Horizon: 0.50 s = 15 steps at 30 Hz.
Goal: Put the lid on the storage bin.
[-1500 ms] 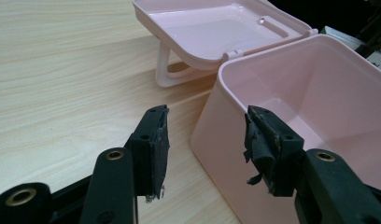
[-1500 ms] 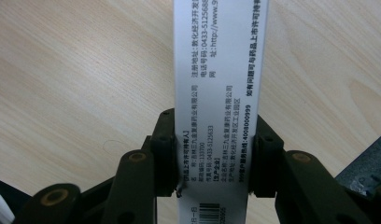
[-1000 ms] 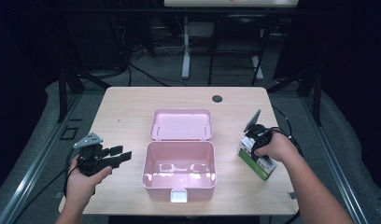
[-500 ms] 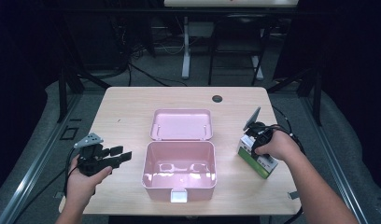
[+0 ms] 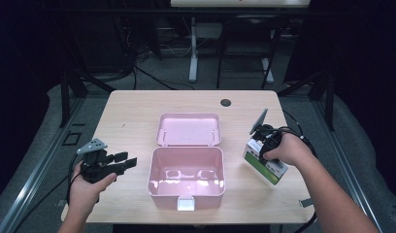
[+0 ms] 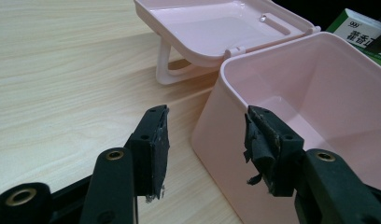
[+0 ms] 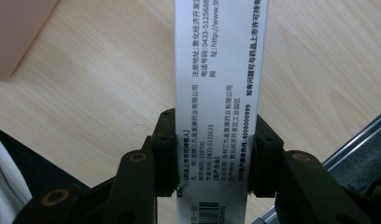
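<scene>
Where the high view looks down on the pale wood-grain counter (image 5: 128, 111), we see the right gripper (image 5: 262, 147) clamped on a white-and-green medicine carton (image 5: 265, 162) held tilted at the counter's right side, well apart from the pink plastic box (image 5: 186, 177). The right gripper view adds what the high view cannot: the carton's (image 7: 221, 93) narrow white side panel, printed with black Chinese text and a barcode, sits squeezed between the two black jaws, both pads pressed flat against it. A corner of pink (image 7: 16, 32) shows at that view's upper left.

The left gripper (image 5: 119, 162) hovers at the counter's left, in the person's left hand (image 5: 87, 187), its jaws spread wide with nothing between them. The left gripper view shows its pads (image 6: 158, 140) as ragged, frayed black material, and looks straight at the box's near corner (image 6: 216, 140). From here we note the box's smooth, glossy walls with rounded edges, and the hinged lid (image 6: 216, 28) laid open behind it, propped on a looped handle (image 6: 167, 65). The carton's green-and-white top (image 6: 363, 35) peeks over the far rim.

From above, the box is a rounded rectangle, open, with a pale latch (image 5: 186, 204) at its front edge; the lid (image 5: 189, 130) lies flat behind. A small dark round grommet (image 5: 225, 102) sits near the counter's far edge.
</scene>
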### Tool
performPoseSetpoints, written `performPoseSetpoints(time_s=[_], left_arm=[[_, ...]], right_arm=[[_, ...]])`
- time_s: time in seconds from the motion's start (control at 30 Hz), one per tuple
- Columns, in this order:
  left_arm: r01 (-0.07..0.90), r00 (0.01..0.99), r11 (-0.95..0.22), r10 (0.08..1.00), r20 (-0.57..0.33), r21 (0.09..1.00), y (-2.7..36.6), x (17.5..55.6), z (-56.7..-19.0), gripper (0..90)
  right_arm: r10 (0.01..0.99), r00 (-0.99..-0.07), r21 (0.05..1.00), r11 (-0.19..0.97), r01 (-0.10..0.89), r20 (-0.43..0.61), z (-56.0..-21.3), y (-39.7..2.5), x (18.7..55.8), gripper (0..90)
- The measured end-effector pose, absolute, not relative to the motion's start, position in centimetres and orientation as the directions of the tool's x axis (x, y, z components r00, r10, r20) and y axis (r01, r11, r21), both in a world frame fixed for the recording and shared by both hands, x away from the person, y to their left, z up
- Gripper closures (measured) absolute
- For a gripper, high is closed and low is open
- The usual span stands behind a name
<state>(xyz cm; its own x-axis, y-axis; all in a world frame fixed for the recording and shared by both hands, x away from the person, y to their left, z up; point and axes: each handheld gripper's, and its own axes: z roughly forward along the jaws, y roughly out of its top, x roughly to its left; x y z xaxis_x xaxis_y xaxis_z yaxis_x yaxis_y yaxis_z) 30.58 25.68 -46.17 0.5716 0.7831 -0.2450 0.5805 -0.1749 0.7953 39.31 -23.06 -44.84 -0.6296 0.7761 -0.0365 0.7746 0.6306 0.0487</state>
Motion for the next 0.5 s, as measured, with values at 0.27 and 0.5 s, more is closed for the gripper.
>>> performPoseSetpoints(time_s=[0.27,0.5], left_arm=[[0.578,0.572,-0.173,0.783,-0.245,0.797,25.8,30.6,-46.1,49.5],[0.578,0.574,-0.173,0.781,-0.246,0.798,25.7,30.5,-46.1,49.5]], right_arm=[[0.757,-0.652,0.038,0.653,0.757,-0.035,-43.4,-22.1,38.9,61.1],[0.724,-0.689,0.044,0.690,0.723,-0.033,-41.8,-20.7,38.2,61.1]])
